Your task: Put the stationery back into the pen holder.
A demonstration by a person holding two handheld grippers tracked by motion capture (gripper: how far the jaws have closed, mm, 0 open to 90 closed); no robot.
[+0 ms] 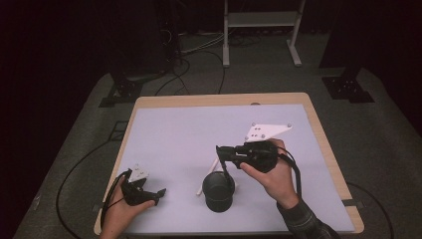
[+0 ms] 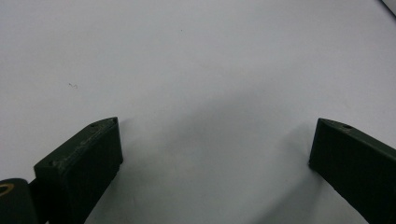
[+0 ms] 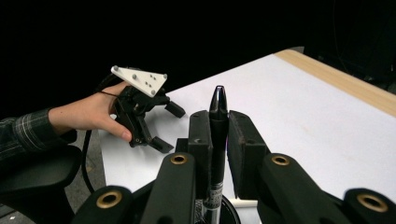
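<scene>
Right claw of mine is clamped tight on a black pen, pads pressing both sides, pen tip pointing up past the jaws in the right gripper view. High view puts that claw just above a dark cup near the front middle of the table; the pen looks partly down inside the cup mouth, though I cannot tell if its lower end touches the bottom. 1 white stick-like thing, maybe another pen, lies flat on the mat, touching or just behind the cup; too small to tell which.

Left claw is wide open with nothing between the jaws, only bare white mat. It sits at the front left corner, well apart from the cup, idle.

Progress, as I judge it: grab done, carry to the cup done, pen lined up over the opening. Left to do: lower fully, let go, pull the claw clear. After that, probably the white thing by the cup goes in too. About halfway for this pen, I'd guess.
</scene>
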